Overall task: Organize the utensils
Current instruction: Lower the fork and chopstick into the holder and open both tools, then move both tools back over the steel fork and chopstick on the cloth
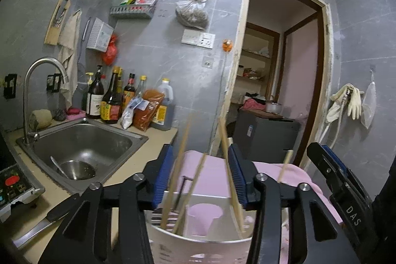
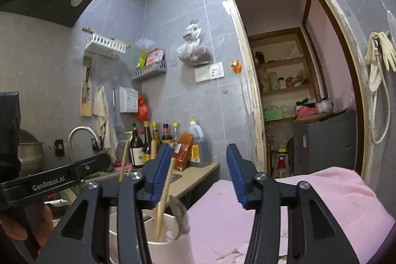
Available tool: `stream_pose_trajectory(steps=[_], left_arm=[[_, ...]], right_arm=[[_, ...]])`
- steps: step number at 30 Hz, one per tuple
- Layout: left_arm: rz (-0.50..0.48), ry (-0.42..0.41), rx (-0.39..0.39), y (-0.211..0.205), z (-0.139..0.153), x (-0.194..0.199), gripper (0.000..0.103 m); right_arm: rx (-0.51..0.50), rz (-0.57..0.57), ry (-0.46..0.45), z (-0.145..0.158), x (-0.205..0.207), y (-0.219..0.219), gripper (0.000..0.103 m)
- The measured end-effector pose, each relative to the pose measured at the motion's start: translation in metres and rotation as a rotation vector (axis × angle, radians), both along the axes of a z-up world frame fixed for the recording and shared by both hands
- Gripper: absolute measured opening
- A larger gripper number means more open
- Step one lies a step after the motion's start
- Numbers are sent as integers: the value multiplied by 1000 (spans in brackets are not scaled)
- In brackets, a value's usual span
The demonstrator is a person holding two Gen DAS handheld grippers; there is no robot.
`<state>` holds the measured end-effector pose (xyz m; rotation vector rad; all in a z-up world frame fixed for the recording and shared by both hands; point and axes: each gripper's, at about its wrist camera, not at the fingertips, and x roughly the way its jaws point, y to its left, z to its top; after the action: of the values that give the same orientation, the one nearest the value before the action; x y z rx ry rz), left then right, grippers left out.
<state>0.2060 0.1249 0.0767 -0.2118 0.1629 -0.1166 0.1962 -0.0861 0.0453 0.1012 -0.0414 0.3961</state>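
Grey tiled kitchen, sink point(image 1: 81, 142) off to the left of the counter point(image 1: 158, 137). Left hand-held gripper point(image 1: 200, 175) spread wide above the white utensil holder point(image 1: 198, 249), gripping nothing, chopsticks point(image 1: 179, 170) standing up between its fingers. Right hand-held gripper point(image 2: 200, 175) also wide open and empty, over the pink cloth point(image 2: 321, 194), holder just beside.

Utensil holder on cloth-covered surface beside kitchen sink

Chopsticks point(image 1: 182, 172) stand in the utensil holder point(image 1: 198, 244), which rests on a cloth point(image 1: 297, 175). At ten o'clock lies the sink point(image 1: 81, 142), a bowl point(image 1: 76, 170) inside; bottles point(image 1: 111, 100) stand behind it, a knife point(image 1: 37, 229) at eight o'clock.
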Motion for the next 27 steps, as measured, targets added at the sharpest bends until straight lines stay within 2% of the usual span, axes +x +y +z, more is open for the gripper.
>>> stream_pose_trajectory(steps=[2,4,8,13,16,22,27], left_arm=[[-13,-15,8,-7,4,-4,56],[-28,-30,13,-14,7,-8,63],[-69,-46,19,-32,12,-15,80],[-112,-52,24,-55,16,-18,93],[-149,-53,30,-72,18,-20,96],[-245,-31,77,-115,16,-21,97],[-317,26,105,-145,4,-14,97]], right_arm=[[-1,-3,-2,4,-3,-11,55],[-8,-16,-9,9,-7,-23,69],[-27,-46,-22,18,-15,-50,79],[-49,-98,-28,28,-25,-87,94],[-61,-123,-25,31,-31,-110,103],[-94,-160,-6,29,-41,-144,103],[-116,-194,18,23,-46,-170,103]])
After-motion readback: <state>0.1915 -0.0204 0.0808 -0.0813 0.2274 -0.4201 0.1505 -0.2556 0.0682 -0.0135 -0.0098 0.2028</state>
